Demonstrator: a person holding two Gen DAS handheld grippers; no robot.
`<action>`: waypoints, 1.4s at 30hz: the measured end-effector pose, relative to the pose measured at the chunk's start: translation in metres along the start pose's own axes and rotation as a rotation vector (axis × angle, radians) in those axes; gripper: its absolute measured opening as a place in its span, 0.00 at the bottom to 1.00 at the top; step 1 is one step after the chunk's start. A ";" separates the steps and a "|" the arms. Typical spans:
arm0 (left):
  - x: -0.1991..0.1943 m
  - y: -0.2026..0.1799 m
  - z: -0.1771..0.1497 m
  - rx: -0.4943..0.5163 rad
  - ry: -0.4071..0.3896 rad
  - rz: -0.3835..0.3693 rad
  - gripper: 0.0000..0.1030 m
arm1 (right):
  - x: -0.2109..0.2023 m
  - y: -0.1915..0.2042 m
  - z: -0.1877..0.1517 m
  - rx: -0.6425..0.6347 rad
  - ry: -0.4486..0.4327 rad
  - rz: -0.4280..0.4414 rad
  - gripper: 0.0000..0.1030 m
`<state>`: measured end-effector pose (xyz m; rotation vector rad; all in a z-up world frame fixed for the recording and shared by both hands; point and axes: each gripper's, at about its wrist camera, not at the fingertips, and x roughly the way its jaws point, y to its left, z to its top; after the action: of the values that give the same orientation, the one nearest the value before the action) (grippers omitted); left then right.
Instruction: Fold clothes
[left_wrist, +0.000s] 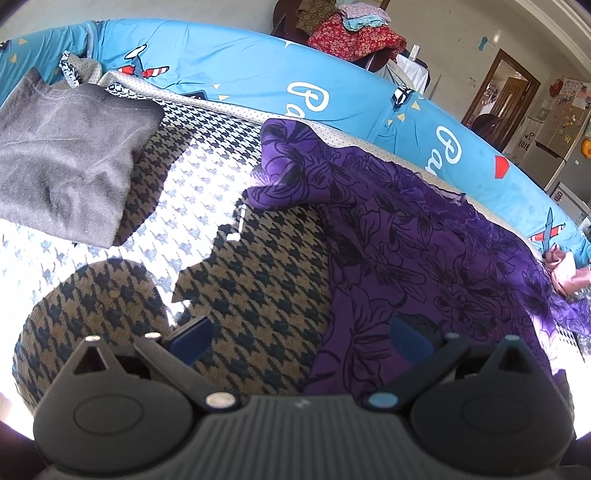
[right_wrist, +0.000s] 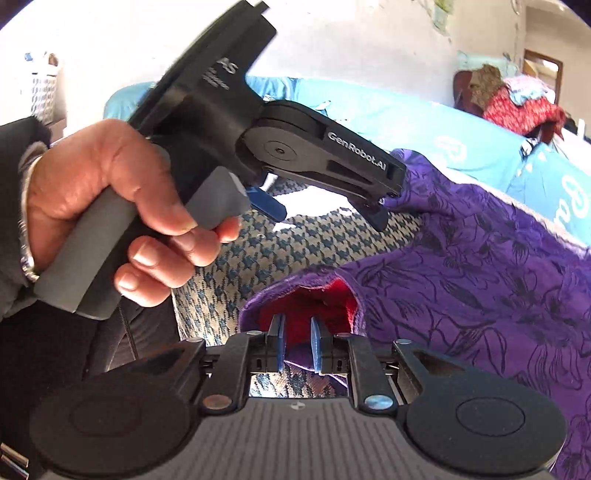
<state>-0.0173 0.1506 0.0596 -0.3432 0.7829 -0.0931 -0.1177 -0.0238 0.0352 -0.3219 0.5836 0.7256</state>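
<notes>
The garment (left_wrist: 424, 236) is deep purple with a black line-drawn floral print, and in the right wrist view its inside shows red at a rolled opening (right_wrist: 314, 306); the folded piece (left_wrist: 62, 162) is plain charcoal grey; the spread (left_wrist: 258, 273) beneath them is tan and cream with a dark blue-black houndstooth check. The padded edge (left_wrist: 240, 70) behind is bright sky blue with white script lettering, small yellow triangles and red-and-white striped motifs; the pile of cloth (left_wrist: 354, 37) beyond it is red with a small pale print, topped by pastel pieces; both grippers (left_wrist: 301, 339) (right_wrist: 297, 332) are black with blue finger pads (left_wrist: 192, 336), the handle (right_wrist: 92, 258) grey.
</notes>
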 end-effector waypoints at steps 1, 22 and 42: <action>0.002 0.000 0.002 -0.005 0.004 -0.003 1.00 | 0.001 -0.001 0.000 0.018 0.004 0.003 0.15; -0.024 0.005 0.017 0.019 -0.105 0.058 1.00 | 0.020 -0.041 0.021 0.749 0.063 0.059 0.42; -0.046 0.020 0.020 -0.023 -0.184 0.052 1.00 | 0.049 -0.025 0.026 0.644 0.027 -0.076 0.10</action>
<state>-0.0364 0.1846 0.0971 -0.3481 0.6105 -0.0032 -0.0611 -0.0035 0.0280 0.2435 0.7918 0.4280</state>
